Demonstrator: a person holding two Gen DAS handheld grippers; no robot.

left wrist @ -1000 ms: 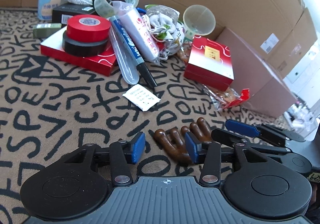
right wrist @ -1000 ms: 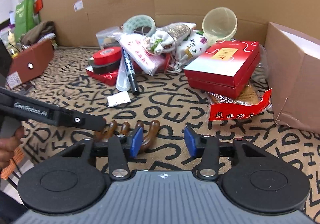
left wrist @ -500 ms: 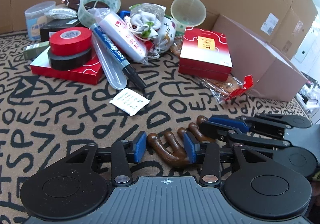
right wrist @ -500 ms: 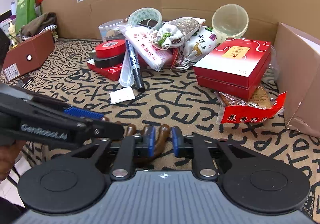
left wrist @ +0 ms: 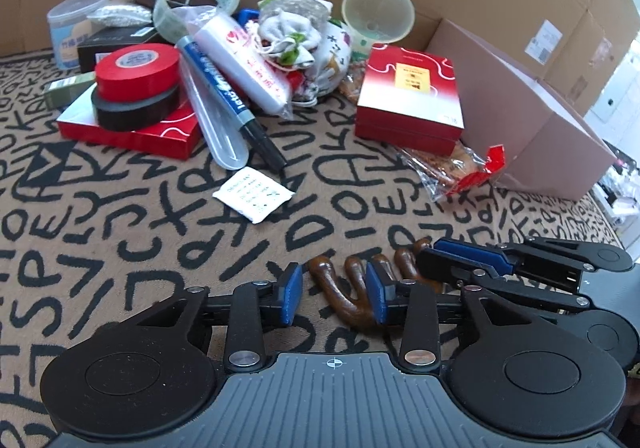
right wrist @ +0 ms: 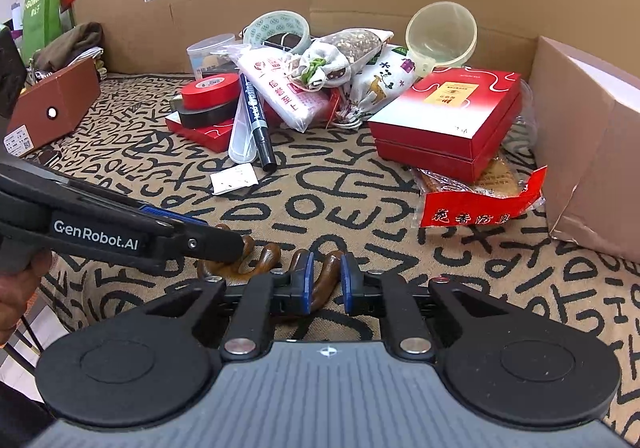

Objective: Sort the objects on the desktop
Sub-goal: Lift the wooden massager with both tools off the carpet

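Note:
A brown wooden wavy rest (left wrist: 352, 310) lies on the letter-patterned cloth, close in front of both grippers. My right gripper (right wrist: 326, 282) is shut on one upright prong of the rest (right wrist: 268, 252); in the left wrist view it (left wrist: 434, 262) comes in from the right. My left gripper (left wrist: 333, 298) straddles the rest's other end, and its jaws are closing. The right pad is against the wood and a gap remains at the left pad. In the right wrist view the left gripper (right wrist: 218, 236) reaches in from the left, with a hand behind it.
Behind lie a white sachet (left wrist: 252, 194), a marker (left wrist: 224, 88), red and black tape rolls (left wrist: 136, 68) on a flat red box, a red gift box (left wrist: 410, 88), a snack packet (left wrist: 452, 168), a funnel (left wrist: 378, 12) and a pink carton (left wrist: 520, 108). Cardboard walls enclose the back.
My right gripper has closed onto a prong of the wooden rest. My left gripper has slid over along the rest and its jaws have narrowed around the other end.

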